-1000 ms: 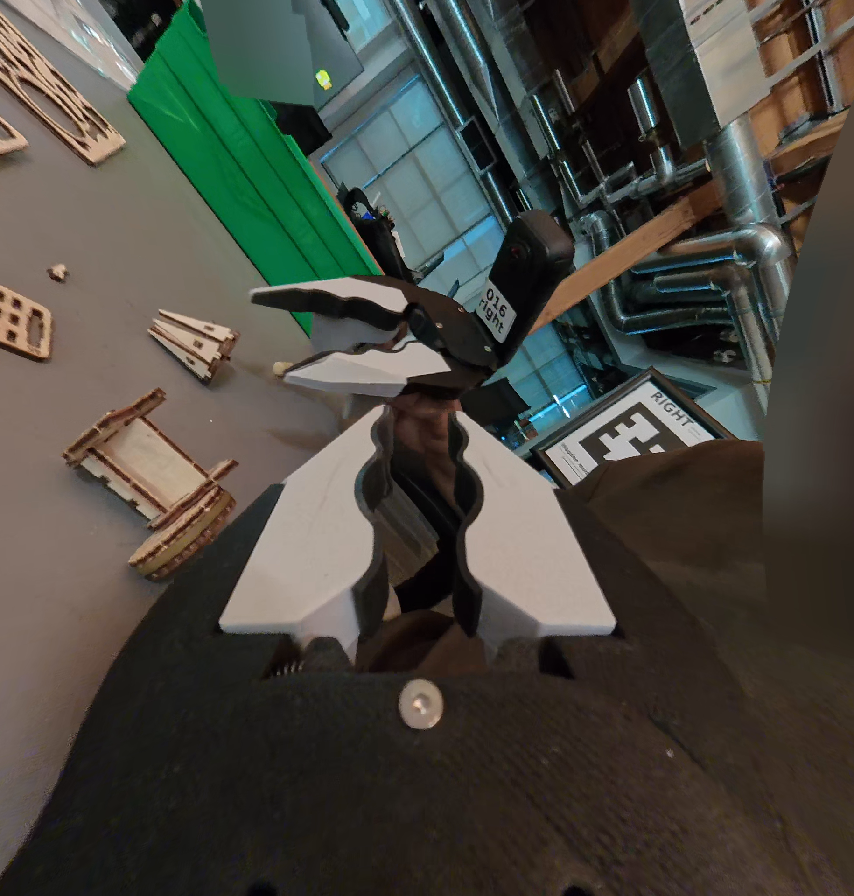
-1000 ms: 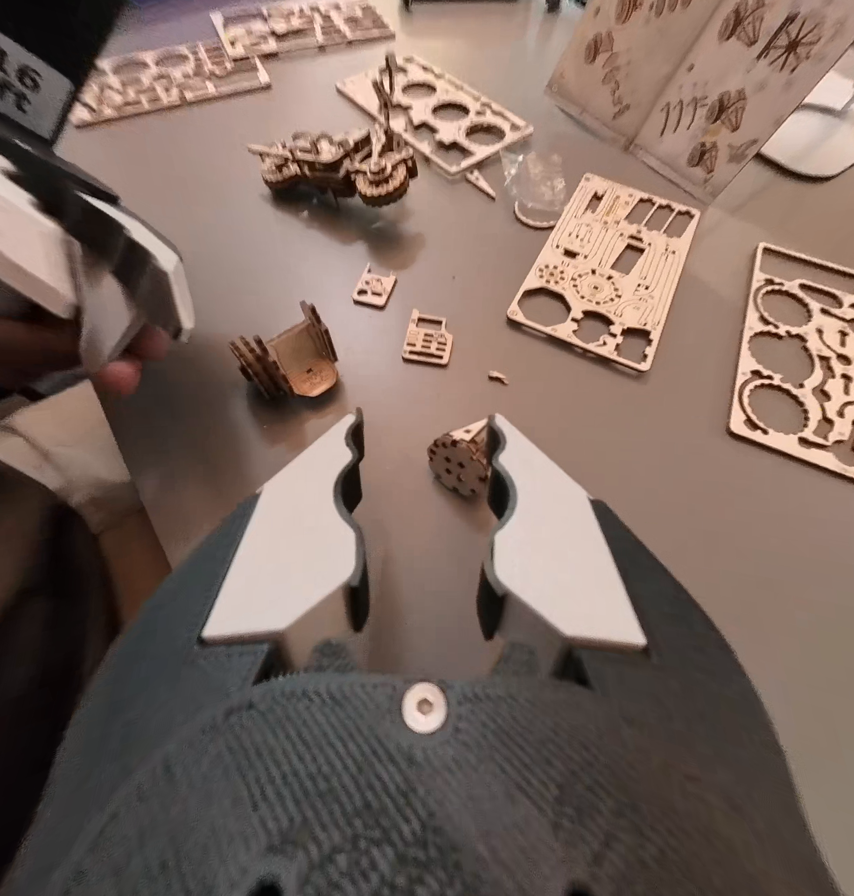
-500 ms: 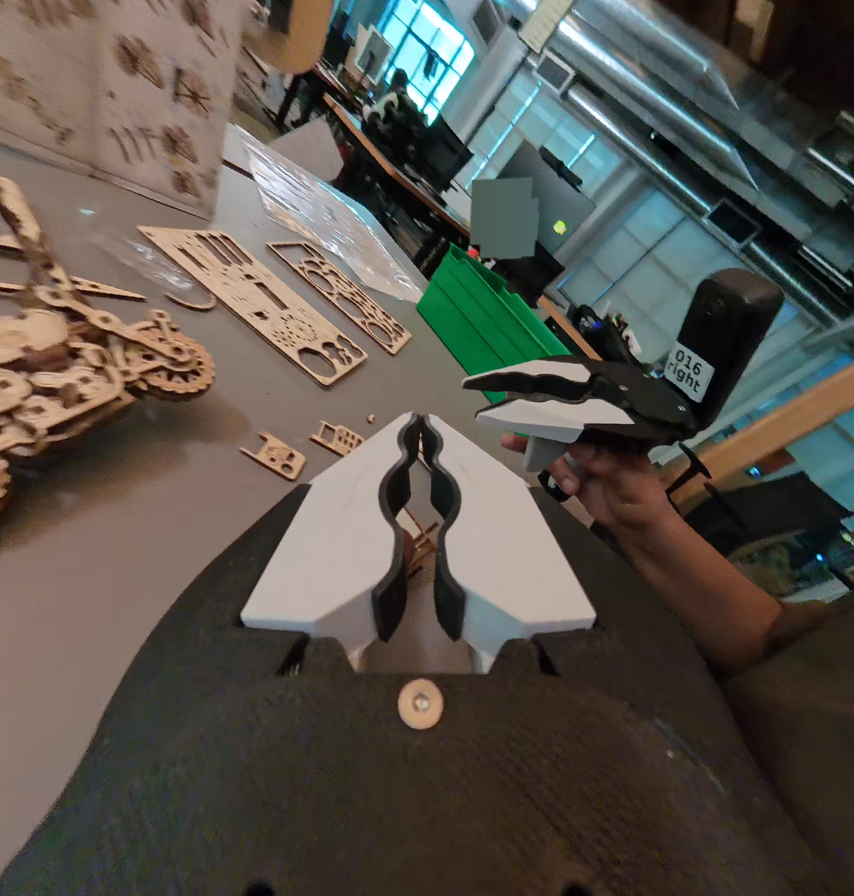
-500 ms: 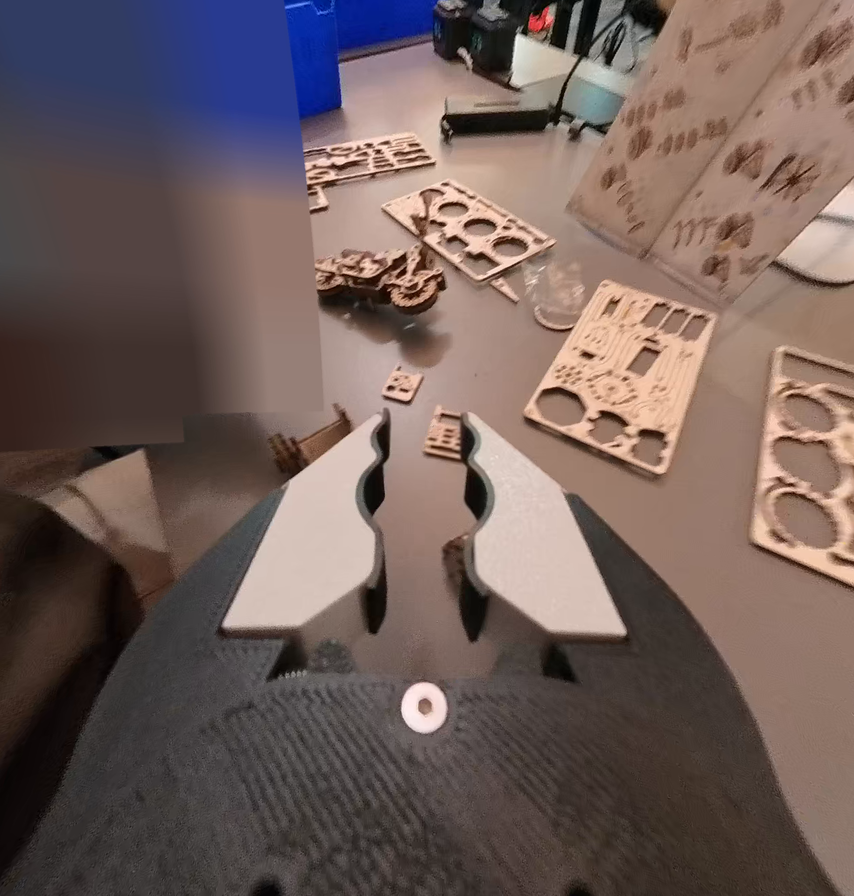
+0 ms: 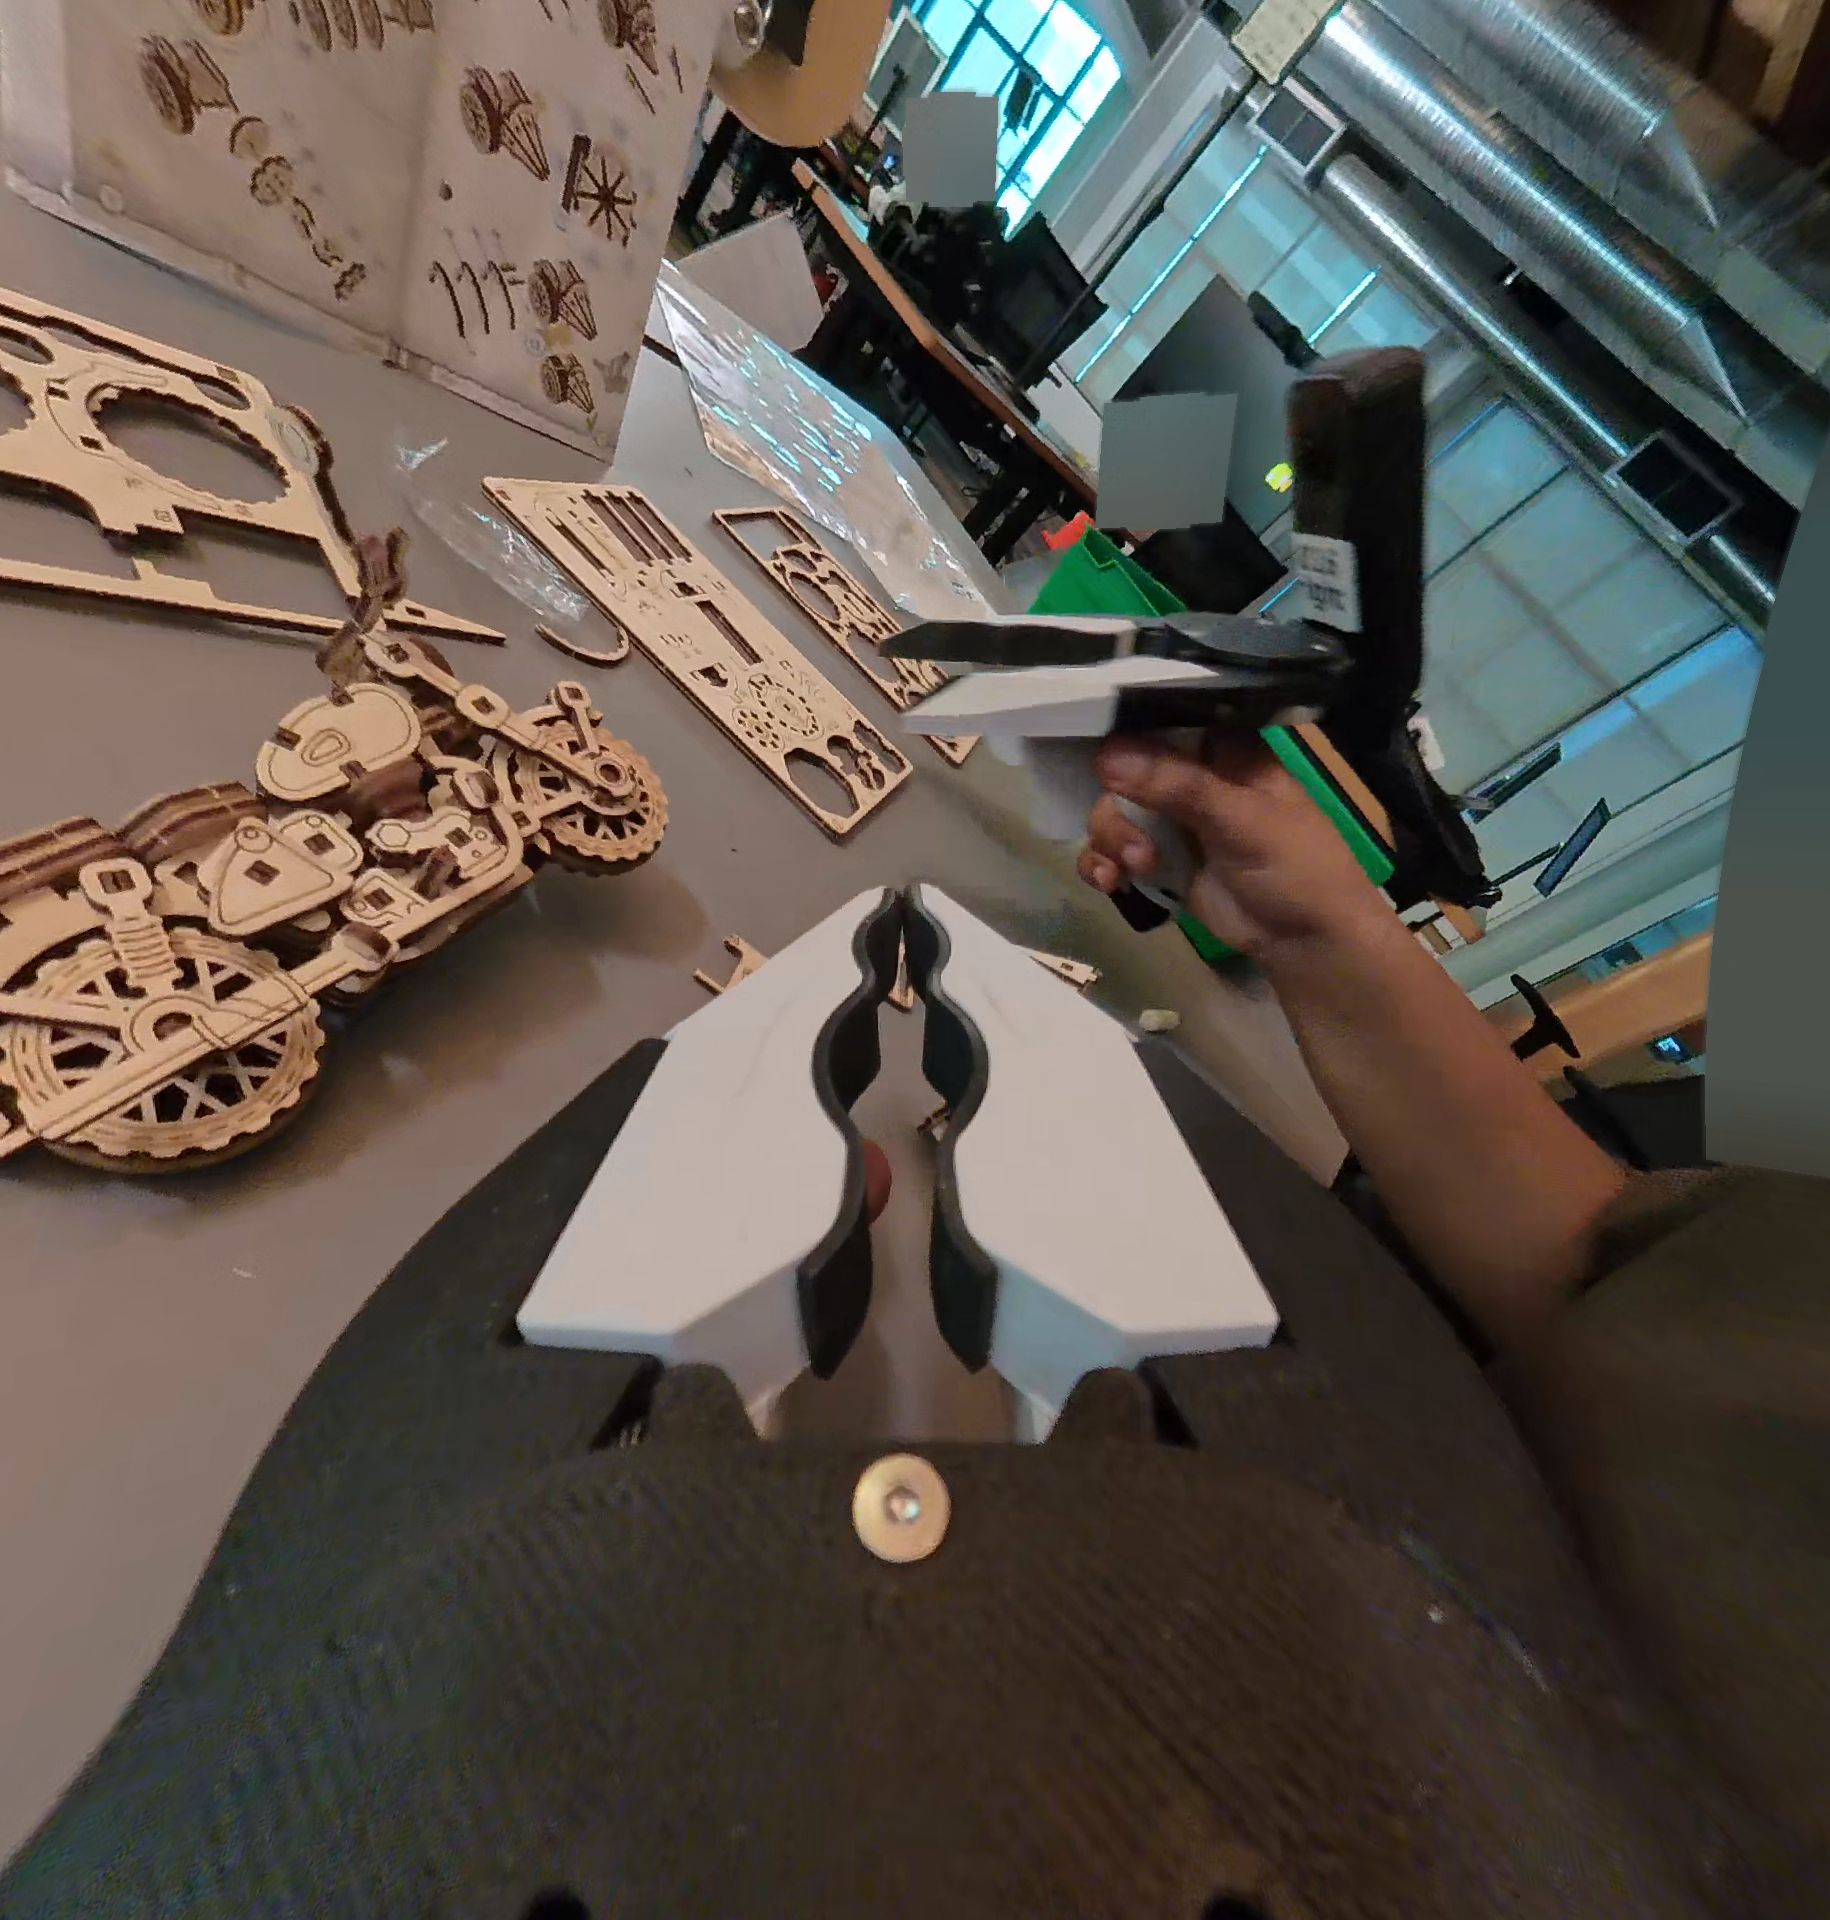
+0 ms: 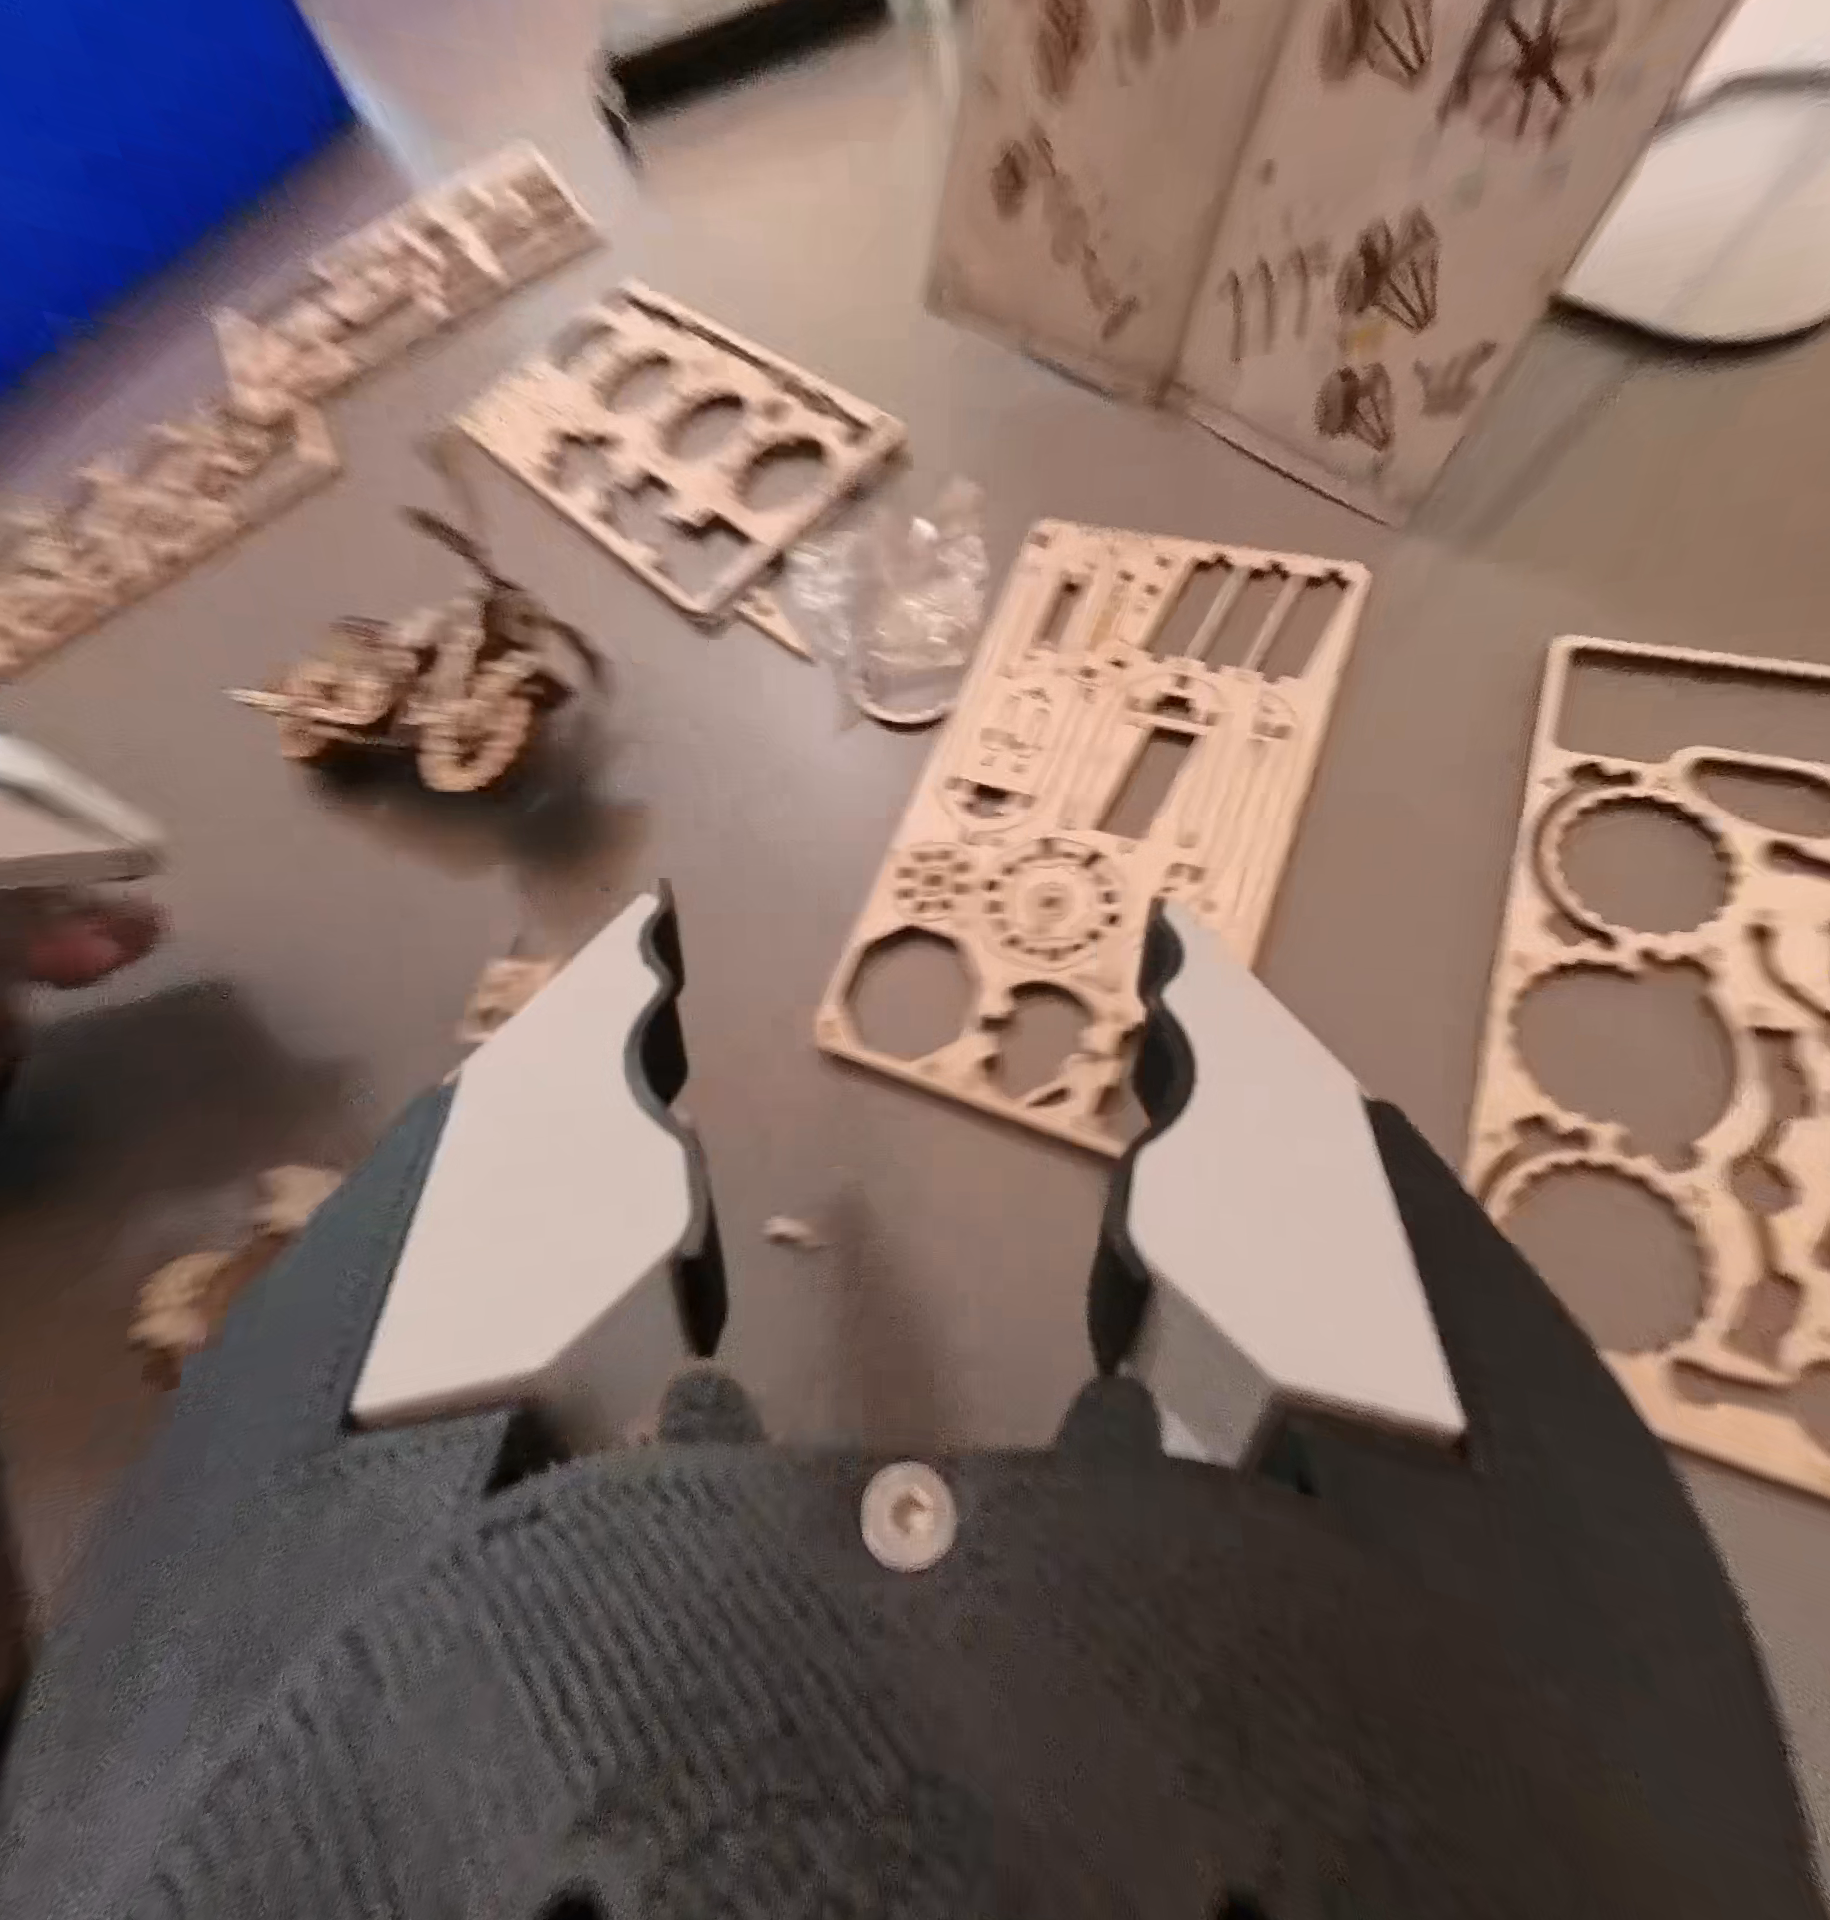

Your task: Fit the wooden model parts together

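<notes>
1. Left gripper [image 5: 906, 914] has its two tips pressed together with nothing between them, and it is held above the grey table [image 5: 111, 1299].
2. Right gripper [image 6: 906, 935] is spread wide and holds nothing.
3. One wooden motorbike model [image 5: 267, 883] lies on the table, left of the left gripper.
4. Flat wooden part sheets [image 6: 1087, 821] lie past the right gripper, right of the motorbike model.
5. Small loose wooden parts [image 6: 220, 1268] lie near the left gripper.
</notes>
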Available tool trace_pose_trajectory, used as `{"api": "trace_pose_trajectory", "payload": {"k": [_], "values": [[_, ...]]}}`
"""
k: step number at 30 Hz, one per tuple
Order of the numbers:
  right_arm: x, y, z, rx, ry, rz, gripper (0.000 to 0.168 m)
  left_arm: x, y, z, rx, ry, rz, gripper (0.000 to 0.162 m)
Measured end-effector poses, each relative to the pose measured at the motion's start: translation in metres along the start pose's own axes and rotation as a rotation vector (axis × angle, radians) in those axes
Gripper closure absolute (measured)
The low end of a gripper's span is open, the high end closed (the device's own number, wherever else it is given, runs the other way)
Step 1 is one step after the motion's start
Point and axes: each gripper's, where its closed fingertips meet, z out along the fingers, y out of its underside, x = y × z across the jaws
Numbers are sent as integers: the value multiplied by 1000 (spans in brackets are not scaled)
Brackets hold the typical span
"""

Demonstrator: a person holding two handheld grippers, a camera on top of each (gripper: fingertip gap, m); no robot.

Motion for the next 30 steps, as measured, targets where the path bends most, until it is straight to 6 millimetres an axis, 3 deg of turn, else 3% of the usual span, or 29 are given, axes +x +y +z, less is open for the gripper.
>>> {"api": "trace_pose_trajectory", "payload": {"k": [4, 7, 10, 11, 15, 18, 21, 24, 27, 30], "values": [[38, 11, 39, -139, 212, -97, 67, -4, 2, -3, 8, -8, -12, 162], [34, 11, 57, -152, 209, -64, 49, 3, 0, -6, 19, 19, -24, 162], [33, 11, 57, -177, 211, -68, 55, 15, -3, -10, 25, 51, 3, 162], [33, 10, 56, -175, 208, -68, 71, 19, -3, -10, 25, 57, 16, 162], [31, 11, 53, -156, 199, -64, 73, 31, 0, -11, 28, 90, 12, 162], [25, 4, 39, -98, 195, -73, 73, 36, 3, -11, 19, 112, -5, 162], [7, -14, 15, -5, 181, -119, 73, 40, 5, -10, 17, 130, -11, 159], [-18, -27, -15, 95, 193, -191, 73, 46, 9, -7, 6, 174, -33, 143], [-68, -37, -44, 248, 132, -268, 74, 49, 10, -3, 6, 208, -94, 128], [-117, -32, -67, 344, 103, -349, 74, 55, 7, -5, 27, 259, -141, 117]]}}
